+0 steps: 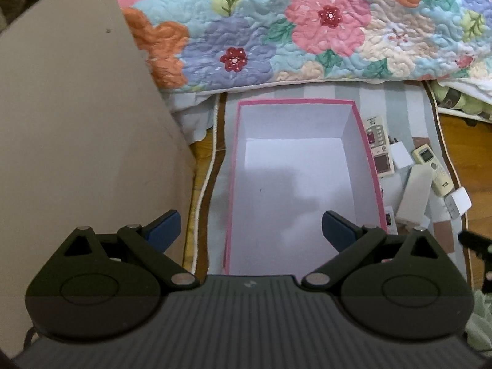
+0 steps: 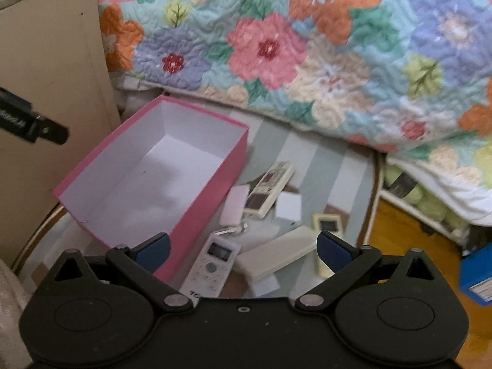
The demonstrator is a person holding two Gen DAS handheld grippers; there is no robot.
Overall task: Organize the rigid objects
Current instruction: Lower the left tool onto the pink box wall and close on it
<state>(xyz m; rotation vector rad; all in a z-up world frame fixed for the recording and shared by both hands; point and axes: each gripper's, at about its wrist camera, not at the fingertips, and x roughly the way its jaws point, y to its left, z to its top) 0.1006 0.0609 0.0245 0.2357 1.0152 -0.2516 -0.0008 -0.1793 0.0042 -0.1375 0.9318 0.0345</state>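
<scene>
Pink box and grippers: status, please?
Left gripper open over the box. Right gripper open above the remotes. Box empty. Nothing in the way.

Ahead of you a bed carries a quilted floral bedspread (image 2: 307,49) in pink, orange, lilac and teal. Below its edge lies a grey-and-white striped mat (image 2: 319,156) with a cream-piped border on the orange-brown wooden floor (image 2: 396,230). A tall beige panel (image 1: 77,129) stands at your left.

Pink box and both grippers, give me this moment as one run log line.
left gripper: open, over pink box | right gripper: open, above remotes | pink box: holds nothing | remotes: beside box on striped mat
</scene>
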